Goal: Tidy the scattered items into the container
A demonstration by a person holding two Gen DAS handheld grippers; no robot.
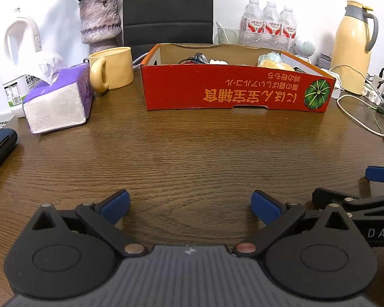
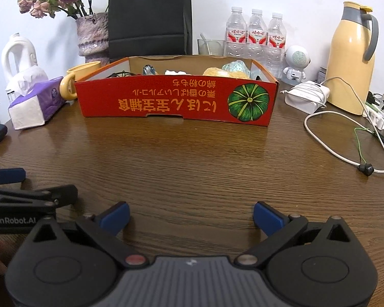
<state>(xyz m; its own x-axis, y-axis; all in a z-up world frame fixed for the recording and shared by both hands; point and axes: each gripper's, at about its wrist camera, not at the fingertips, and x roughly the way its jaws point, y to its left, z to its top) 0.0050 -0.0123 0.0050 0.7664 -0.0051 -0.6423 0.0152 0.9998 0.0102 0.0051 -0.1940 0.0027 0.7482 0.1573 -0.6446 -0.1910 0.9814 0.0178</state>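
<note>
While both your left gripper (image 1: 189,208) and right gripper (image 2: 190,218) sit spread and empty, the red box (image 2: 176,99) apparently already holds the items; reach carelessly and you'll snag the white cable (image 2: 327,144) nearby.

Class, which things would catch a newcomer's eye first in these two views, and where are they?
The red cardboard box with a green pumpkin picture sits mid-table, already holding items. A tall cream thermos jug stands far right. Both open tools, left and right, hover empty over the brown wooden table.
</note>
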